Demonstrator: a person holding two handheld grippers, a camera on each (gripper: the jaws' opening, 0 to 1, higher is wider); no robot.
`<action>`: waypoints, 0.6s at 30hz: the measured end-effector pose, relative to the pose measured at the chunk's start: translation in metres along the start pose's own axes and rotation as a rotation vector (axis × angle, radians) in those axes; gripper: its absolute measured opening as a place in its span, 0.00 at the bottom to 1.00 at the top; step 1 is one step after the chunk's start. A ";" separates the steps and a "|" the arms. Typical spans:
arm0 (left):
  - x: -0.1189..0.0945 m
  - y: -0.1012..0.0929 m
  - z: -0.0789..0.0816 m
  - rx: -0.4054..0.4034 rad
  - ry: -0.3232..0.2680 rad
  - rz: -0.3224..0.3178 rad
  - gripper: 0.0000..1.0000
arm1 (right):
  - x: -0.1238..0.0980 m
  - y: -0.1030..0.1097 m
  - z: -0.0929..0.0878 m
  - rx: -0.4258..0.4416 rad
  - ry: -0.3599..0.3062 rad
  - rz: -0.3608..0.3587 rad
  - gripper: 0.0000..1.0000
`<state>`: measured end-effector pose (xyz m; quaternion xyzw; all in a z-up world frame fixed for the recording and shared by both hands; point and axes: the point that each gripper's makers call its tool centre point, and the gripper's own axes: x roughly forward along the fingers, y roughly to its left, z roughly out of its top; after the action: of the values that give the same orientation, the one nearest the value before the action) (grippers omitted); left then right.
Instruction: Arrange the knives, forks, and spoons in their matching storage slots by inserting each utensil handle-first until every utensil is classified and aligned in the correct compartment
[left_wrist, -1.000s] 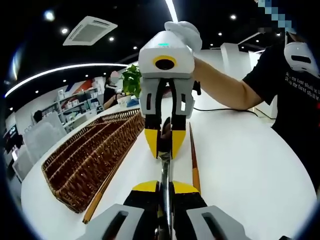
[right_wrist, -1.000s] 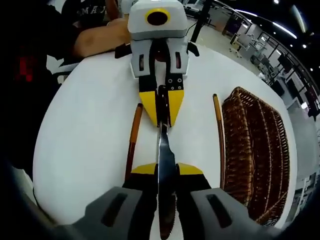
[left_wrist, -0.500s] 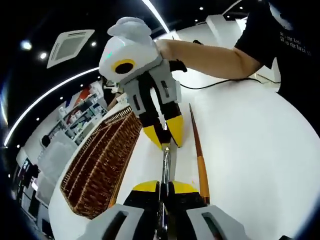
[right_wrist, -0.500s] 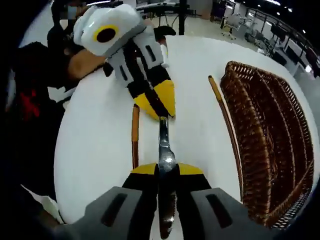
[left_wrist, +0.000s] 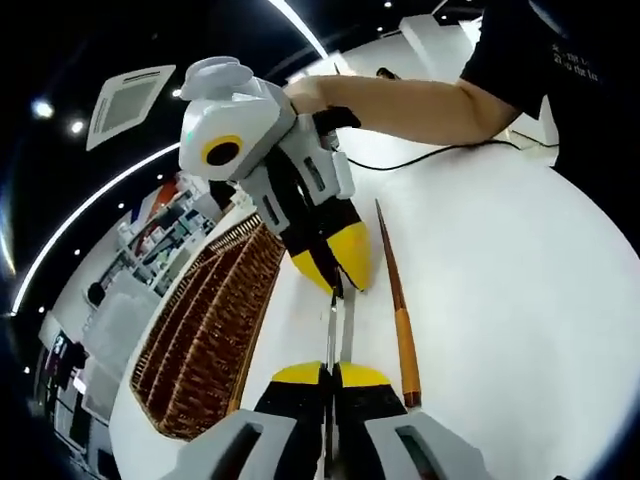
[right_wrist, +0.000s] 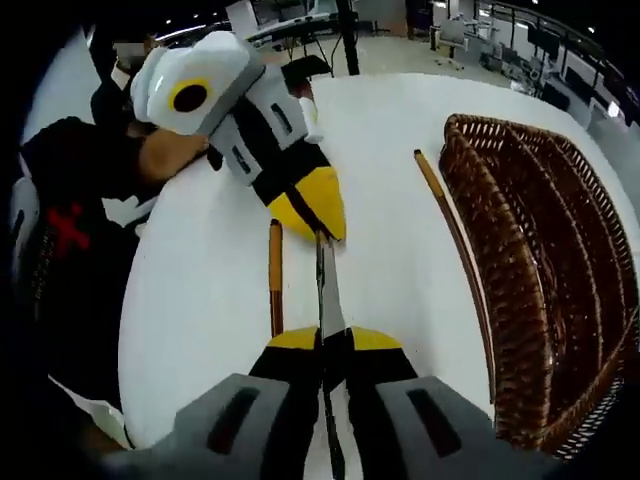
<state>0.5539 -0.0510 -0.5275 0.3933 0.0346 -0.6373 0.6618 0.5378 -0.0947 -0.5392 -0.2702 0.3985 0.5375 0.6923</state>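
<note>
Steel knife bridges both grippers above the white table: left gripper clenched on one end, right gripper (yellow tips) pinching the far end straight ahead of it. In the right gripper view the same knife runs edge-on from the right gripper to the left gripper. Wicker tray lies ahead-left of the left gripper; in the right gripper view the tray is to the right. Wooden-handled utensil lies just right of the left gripper's jaws; another lies along the tray's rim.
</note>
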 end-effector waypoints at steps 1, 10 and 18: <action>-0.001 0.001 0.000 -0.020 -0.002 -0.003 0.01 | -0.001 -0.002 0.002 -0.033 -0.016 -0.022 0.07; 0.001 0.008 0.001 -0.029 -0.037 0.038 0.04 | -0.007 -0.009 0.006 -0.160 0.014 -0.109 0.00; 0.006 0.009 -0.012 -0.045 0.013 0.043 0.05 | -0.012 -0.010 0.013 -0.228 0.005 -0.153 0.00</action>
<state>0.5680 -0.0507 -0.5350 0.3832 0.0449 -0.6195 0.6837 0.5499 -0.0937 -0.5231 -0.3780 0.3151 0.5242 0.6950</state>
